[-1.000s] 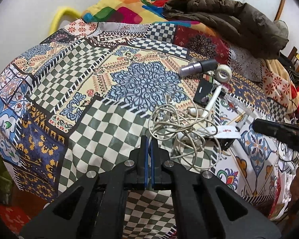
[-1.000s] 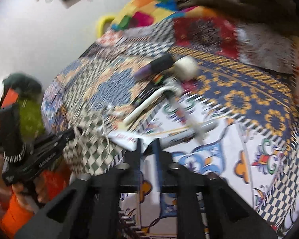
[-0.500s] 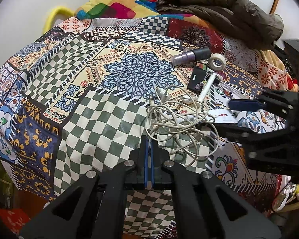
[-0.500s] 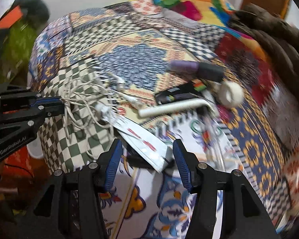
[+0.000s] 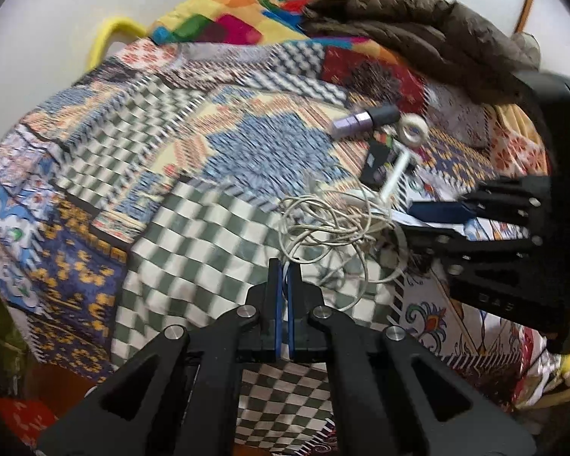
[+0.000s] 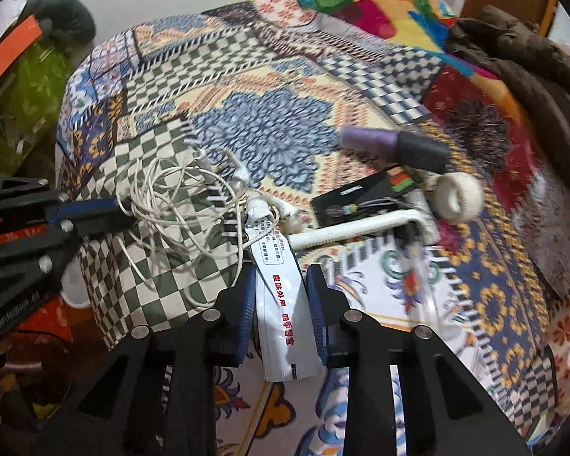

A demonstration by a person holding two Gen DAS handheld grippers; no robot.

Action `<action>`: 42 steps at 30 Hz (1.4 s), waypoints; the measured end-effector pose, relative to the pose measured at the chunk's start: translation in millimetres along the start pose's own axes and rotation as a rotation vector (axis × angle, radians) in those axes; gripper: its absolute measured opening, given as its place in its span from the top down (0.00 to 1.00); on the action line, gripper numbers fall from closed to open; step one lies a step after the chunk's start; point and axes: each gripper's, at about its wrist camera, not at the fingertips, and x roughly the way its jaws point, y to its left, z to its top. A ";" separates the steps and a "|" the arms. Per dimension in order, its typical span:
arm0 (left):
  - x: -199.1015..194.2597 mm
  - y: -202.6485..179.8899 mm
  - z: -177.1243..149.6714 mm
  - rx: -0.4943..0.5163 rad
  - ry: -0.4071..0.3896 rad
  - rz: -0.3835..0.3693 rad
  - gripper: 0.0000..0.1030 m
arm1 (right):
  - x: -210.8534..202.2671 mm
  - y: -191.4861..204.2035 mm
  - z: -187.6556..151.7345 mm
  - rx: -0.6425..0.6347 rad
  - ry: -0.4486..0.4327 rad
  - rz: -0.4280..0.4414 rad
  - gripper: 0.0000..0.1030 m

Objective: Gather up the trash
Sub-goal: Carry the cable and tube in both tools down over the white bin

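Note:
A flattened white tube (image 6: 279, 296) with red print lies on the patterned tablecloth (image 6: 224, 87). My right gripper (image 6: 281, 285) is open, its jaws on either side of the tube. A tangle of white cable (image 6: 178, 205) lies just left of the tube and also shows in the left wrist view (image 5: 330, 235). My left gripper (image 5: 284, 269) is shut at the near edge of the tangle, with a cable strand at its fingertips; it also shows in the right wrist view (image 6: 114, 211). The right gripper (image 5: 433, 224) enters the left wrist view from the right.
Beyond the cable lie a purple and black cylinder (image 6: 395, 146), a tape roll (image 6: 458, 193), a black card (image 6: 357, 199) and a white bent pipe (image 6: 357, 226). A brown jacket (image 5: 418, 34) lies at the back. A green bag (image 6: 22, 87) stands left of the table.
My right gripper opened and moved in over the table until its jaws straddle the white tube. My left gripper stayed shut at the cable tangle.

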 end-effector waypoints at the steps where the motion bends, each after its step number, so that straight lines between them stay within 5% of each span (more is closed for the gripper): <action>1: -6.4 4.3 3.3 -0.019 -0.018 0.009 0.99 | -6.1 -1.9 0.5 0.012 -0.012 -0.013 0.76; 9: -44.1 17.5 34.8 -0.136 -0.105 -0.011 0.99 | -45.6 0.2 3.6 0.019 -0.072 -0.069 0.76; 17: -75.6 -2.9 68.1 -0.095 -0.159 0.004 1.00 | -84.0 7.5 -6.1 0.050 -0.099 0.073 0.76; 23: -92.2 -27.7 81.9 -0.068 -0.163 -0.058 1.00 | -105.2 28.9 -15.8 -0.001 -0.098 0.098 0.77; 31: -153.5 -39.7 79.9 -0.053 -0.258 -0.023 1.00 | -111.3 37.8 -36.2 0.012 -0.067 0.066 0.77; 42: -219.8 -7.2 31.4 -0.021 -0.250 0.083 1.00 | -159.0 34.4 -43.4 0.173 -0.143 -0.001 0.77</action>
